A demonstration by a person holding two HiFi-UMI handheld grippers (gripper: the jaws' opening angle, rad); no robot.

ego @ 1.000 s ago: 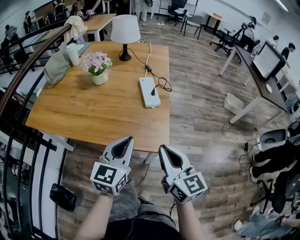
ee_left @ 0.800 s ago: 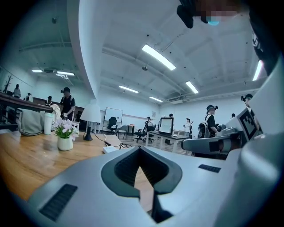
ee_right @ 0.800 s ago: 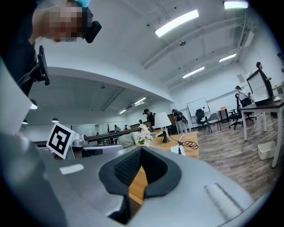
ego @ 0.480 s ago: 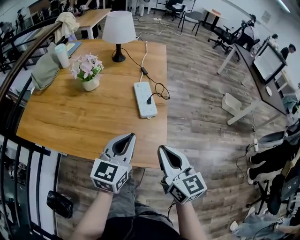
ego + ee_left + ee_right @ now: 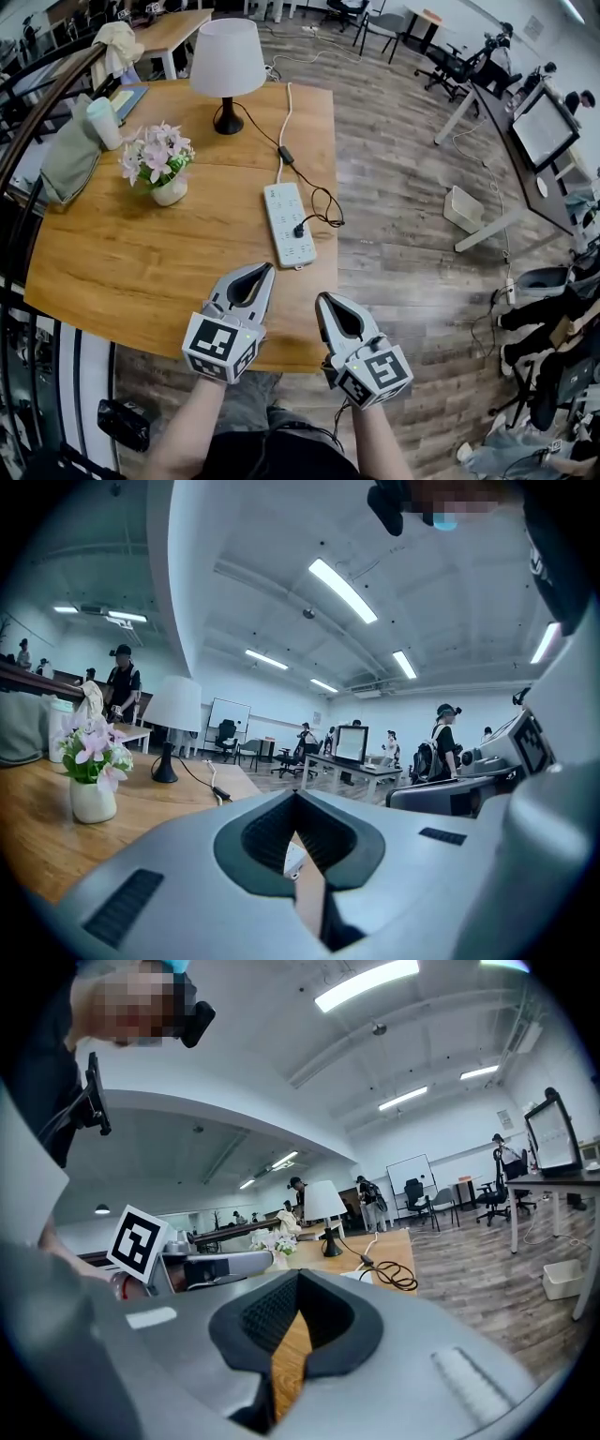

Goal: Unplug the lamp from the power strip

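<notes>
progress: nothing done yet | lamp (image 5: 228, 61) at far end of table (image 5: 112, 272), its black plug (image 5: 300, 228) seated near the close end of power strip (image 5: 289, 223) | left gripper (image 5: 263, 271) and right gripper (image 5: 323, 302): jaws pressed together, empty, at near table edge, well short of strip | left to do: reach, grip plug, pull out

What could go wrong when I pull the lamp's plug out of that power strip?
The white power strip lies unheld on the wooden table, so it may lift with the black plug unless pinned. The looped black cord beside it could catch and tug the white-shaded lamp.
</notes>
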